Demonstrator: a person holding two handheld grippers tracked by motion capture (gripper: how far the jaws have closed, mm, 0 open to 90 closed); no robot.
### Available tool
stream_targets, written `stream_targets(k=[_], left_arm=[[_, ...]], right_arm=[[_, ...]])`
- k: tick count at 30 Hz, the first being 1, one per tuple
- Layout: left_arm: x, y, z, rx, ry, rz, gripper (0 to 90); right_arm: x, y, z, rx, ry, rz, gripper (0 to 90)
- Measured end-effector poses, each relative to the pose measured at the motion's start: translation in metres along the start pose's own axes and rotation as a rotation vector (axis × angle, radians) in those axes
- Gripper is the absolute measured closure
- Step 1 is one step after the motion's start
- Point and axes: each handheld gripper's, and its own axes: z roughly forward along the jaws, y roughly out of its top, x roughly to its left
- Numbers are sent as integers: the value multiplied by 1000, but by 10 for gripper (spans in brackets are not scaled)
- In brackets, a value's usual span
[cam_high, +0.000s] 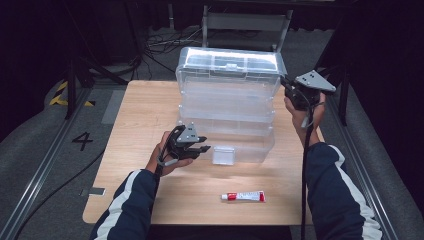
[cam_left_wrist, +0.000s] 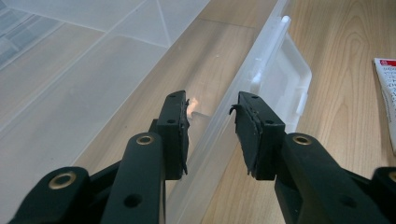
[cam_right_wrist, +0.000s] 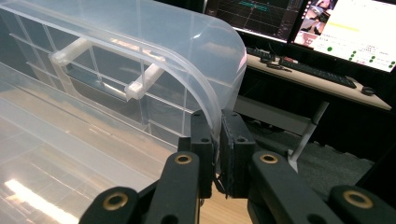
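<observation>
The clear plastic storage box (cam_high: 227, 107) sits mid-table with its lid (cam_high: 227, 62) raised at the far side; it looks light, thin-walled and slick, so the lid will likely flex. The right gripper (cam_right_wrist: 218, 140) has its fingers pinched tight on the lid's right edge, a sound stiff rim to hold. The left gripper (cam_left_wrist: 212, 123) stands part open astride the box's near wall, gripping nothing.

Clear glossy plastic box (cam_high: 227, 107); matt wood-grain table (cam_high: 145, 115); the tube (cam_high: 243, 196) looks like glossy plastic, perhaps.
</observation>
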Motion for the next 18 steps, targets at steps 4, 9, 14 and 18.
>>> stream_targets(k=[4,9,14,18], left_arm=[[1,0,0,-2,-4,-1,650],[2,-2,-1,-20,-25,-31,654],[3,-2,-1,-21,-25,-26,658],[4,-2,-1,-21,-27,-20,658]], right_arm=[[-3,2,5,-2,4,7,852],[-5,3,9,-2,9,14,853],[-9,5,16,-1,18,33,854],[-12,7,22,1,17,57,855]])
